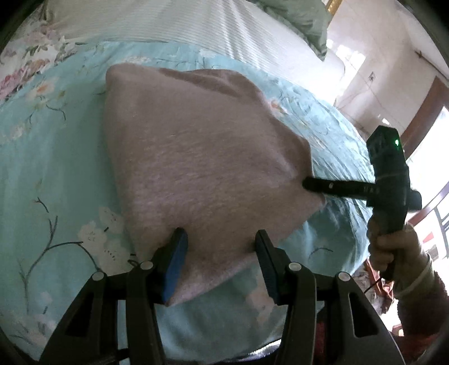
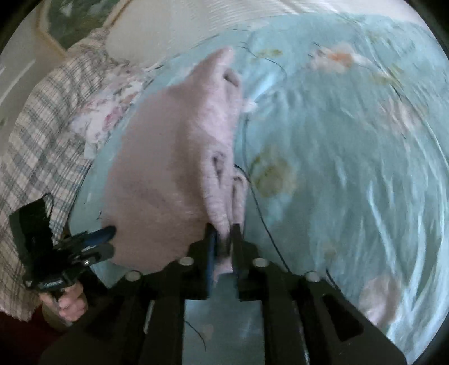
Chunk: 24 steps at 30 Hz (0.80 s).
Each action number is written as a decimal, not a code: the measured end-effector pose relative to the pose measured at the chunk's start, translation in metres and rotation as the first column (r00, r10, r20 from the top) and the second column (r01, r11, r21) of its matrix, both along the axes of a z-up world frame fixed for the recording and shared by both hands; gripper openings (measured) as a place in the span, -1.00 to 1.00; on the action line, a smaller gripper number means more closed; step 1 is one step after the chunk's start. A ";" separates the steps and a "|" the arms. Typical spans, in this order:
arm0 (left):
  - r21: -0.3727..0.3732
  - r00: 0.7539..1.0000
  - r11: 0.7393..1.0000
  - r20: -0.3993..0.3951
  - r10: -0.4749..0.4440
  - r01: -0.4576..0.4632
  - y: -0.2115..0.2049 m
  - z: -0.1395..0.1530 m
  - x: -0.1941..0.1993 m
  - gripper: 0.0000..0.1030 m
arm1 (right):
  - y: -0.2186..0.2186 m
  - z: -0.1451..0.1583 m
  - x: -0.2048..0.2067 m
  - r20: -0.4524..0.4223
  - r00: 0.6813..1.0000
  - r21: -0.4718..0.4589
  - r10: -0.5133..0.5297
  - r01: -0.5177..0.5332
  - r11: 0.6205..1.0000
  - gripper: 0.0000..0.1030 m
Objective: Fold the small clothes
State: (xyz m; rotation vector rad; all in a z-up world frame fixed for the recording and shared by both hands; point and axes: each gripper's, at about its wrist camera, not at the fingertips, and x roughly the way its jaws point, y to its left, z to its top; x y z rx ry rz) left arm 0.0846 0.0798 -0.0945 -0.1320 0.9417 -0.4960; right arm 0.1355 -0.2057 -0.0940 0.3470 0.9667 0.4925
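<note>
A pink knit garment (image 1: 196, 157) lies partly lifted over the turquoise floral bedsheet (image 1: 50, 157). Its near edge fills the gap between the spread jaws of my left gripper (image 1: 220, 244), touching both blue pads, and one corner hangs by the left finger. At the garment's right edge, my right gripper (image 1: 307, 185) pinches a fold. In the right wrist view the garment (image 2: 168, 157) runs away from the right gripper (image 2: 223, 238), whose jaws stand narrow with a bunched fold between them. The left gripper (image 2: 110, 241) meets the cloth's left edge.
White striped bedding (image 1: 196, 25) and a green blanket (image 1: 303, 22) lie at the far end of the bed. A checked cloth (image 2: 36, 140) and a floral pillow (image 2: 106, 112) sit on the left. A person's hands (image 1: 393, 252) (image 2: 70, 303) hold the gripper handles. A doorway (image 1: 429, 118) shows at right.
</note>
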 end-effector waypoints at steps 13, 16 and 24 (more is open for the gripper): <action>-0.071 0.998 0.997 0.048 0.035 -0.031 0.022 0.026 0.008 0.05 | 0.037 0.055 0.037 0.144 0.990 0.083 0.005 -0.017 0.996 -0.48; -0.078 0.999 0.996 -0.012 0.046 -0.047 0.026 0.004 0.012 0.04 | 0.028 0.019 0.058 0.073 0.996 0.059 -0.055 0.051 0.997 -1.00; -0.071 0.998 0.995 0.013 0.066 -0.065 0.024 0.010 0.004 0.04 | 0.024 0.030 0.041 0.124 0.991 0.057 -0.057 0.050 0.997 -1.00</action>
